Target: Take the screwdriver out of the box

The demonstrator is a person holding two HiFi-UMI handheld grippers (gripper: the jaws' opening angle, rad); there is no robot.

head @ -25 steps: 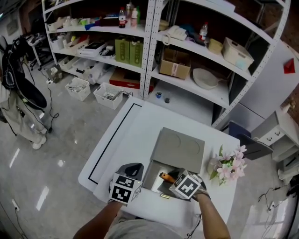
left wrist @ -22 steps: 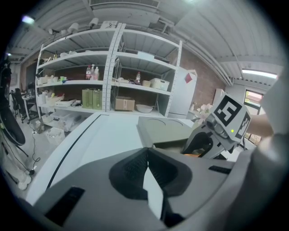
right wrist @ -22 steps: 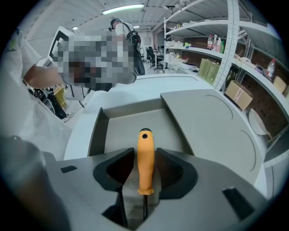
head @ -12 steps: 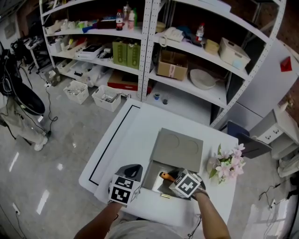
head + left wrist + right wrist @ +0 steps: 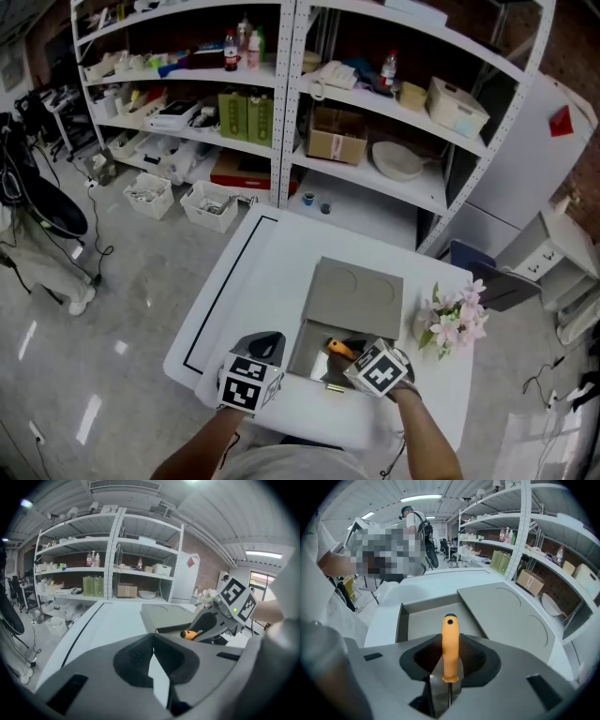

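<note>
**A:** What was each hand-held gripper doing?

**B:** The right hand-held gripper (image 5: 449, 663) was clenched on the orange handle of the screwdriver (image 5: 450, 641), down over the open box (image 5: 401, 620) at the near edge of the surface (image 5: 253, 272). The left hand-held gripper (image 5: 153, 641) hung clenched on nothing, just left of the box.

**A:** And the danger?

**B:** I judged that the round handle might swivel or slide in the pads, dropping the tool back inside. The shaft ran back between the jaws, unseen, and could snag the near wall on a tilted lift. Farther off, a wide swing right could have struck the flowers (image 5: 452, 319) beside the lid (image 5: 354, 292).
</note>
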